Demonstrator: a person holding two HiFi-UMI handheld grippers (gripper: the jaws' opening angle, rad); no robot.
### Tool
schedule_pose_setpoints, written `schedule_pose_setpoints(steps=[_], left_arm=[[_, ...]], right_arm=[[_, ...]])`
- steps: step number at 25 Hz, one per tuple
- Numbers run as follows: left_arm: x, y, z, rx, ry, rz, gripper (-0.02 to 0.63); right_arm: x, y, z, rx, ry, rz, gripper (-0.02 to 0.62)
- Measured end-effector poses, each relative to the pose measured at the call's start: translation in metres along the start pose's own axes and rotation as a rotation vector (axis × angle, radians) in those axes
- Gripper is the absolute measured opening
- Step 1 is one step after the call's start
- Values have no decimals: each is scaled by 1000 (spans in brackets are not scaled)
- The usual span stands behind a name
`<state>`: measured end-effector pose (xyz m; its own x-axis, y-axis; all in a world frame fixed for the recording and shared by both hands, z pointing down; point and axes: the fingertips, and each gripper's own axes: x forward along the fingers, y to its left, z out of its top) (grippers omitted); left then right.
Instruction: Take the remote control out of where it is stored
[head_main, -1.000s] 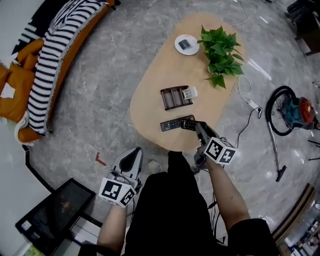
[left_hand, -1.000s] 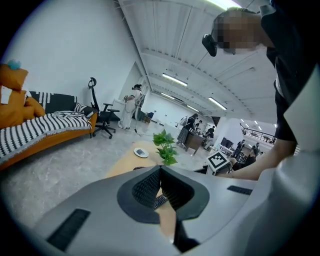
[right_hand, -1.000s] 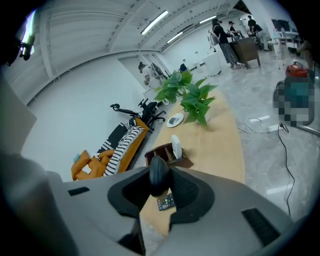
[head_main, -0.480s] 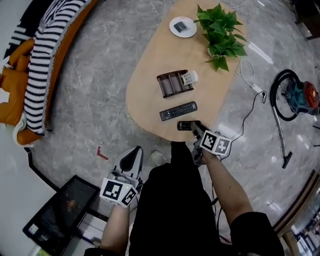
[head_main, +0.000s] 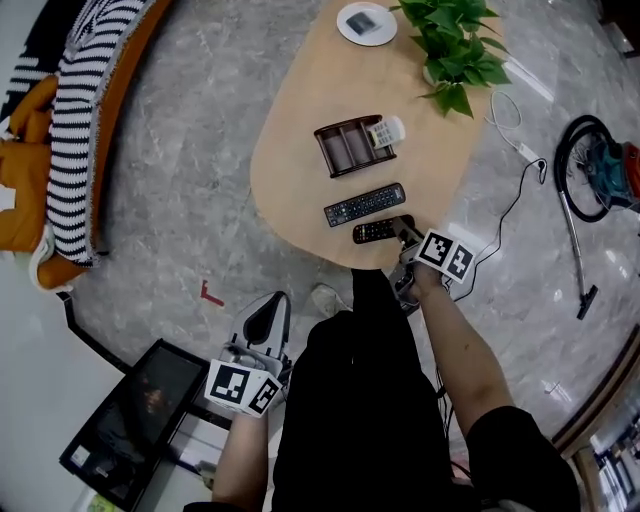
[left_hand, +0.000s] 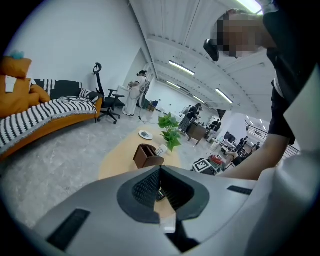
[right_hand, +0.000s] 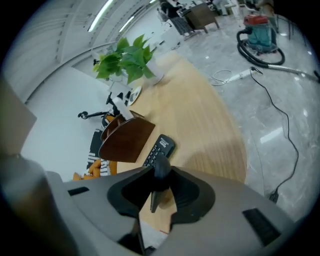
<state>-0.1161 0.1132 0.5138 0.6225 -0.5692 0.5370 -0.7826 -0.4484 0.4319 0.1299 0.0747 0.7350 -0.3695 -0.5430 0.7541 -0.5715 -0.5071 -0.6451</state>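
My right gripper (head_main: 403, 232) is shut on one end of a small black remote (head_main: 375, 231), held low over the near edge of the oval wooden table (head_main: 300, 120). In the right gripper view the remote (right_hand: 159, 181) shows edge-on between the pads of the right gripper (right_hand: 161, 172). Just beyond it a longer black remote (head_main: 365, 204) lies flat on the table. The brown organizer (head_main: 346, 146) stands behind, with a white remote (head_main: 384, 131) in its right end. My left gripper (head_main: 270, 305) hangs over the floor, its jaws together and empty; the left gripper (left_hand: 160, 169) points toward the table.
A potted plant (head_main: 455, 45) and a white dish (head_main: 365, 22) stand at the table's far end. A cable (head_main: 515, 200) and a vacuum cleaner (head_main: 600, 170) lie on the floor to the right. A striped sofa (head_main: 85, 110) is at the left, a dark screen (head_main: 135, 420) by my left leg.
My right gripper has sunk toward the table's near edge with the small black remote, rolling as it went. The left gripper has dropped a little.
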Motion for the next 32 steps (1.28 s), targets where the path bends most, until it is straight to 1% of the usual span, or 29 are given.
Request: schedule_pose_setpoints(steps=[3,5,11,15,16,20,24,28,32], left_arm=[[3,1,-4,-10,10,2,8],[4,2,-5,-18,15,6,8],[13,5,-3,-31,18,14,8],[18,5,-6,-43,25,17,8],[19,5,-7,-46,28,17,8],[23,4,-8,-53,35,15,8],[25,4,-7,-69,28,17,8],[24,5,-4,-93,10,23,8],[21,7,-3,-97,3,27,8]], right_arm=[[7,-16,2,204,-20,-12,104],[11,-24,2,291,-26,-26,104],[23,-35,4,399,-14,-61,104],[29,-47,2,516,30,-103,104],[29,-47,1,522,42,-107,104],[30,-45,2,492,70,-130,104],[30,-43,1,457,84,-186,120],[27,-44,-4,477,105,-216,164],[20,-52,-12,481,126,-234,169]])
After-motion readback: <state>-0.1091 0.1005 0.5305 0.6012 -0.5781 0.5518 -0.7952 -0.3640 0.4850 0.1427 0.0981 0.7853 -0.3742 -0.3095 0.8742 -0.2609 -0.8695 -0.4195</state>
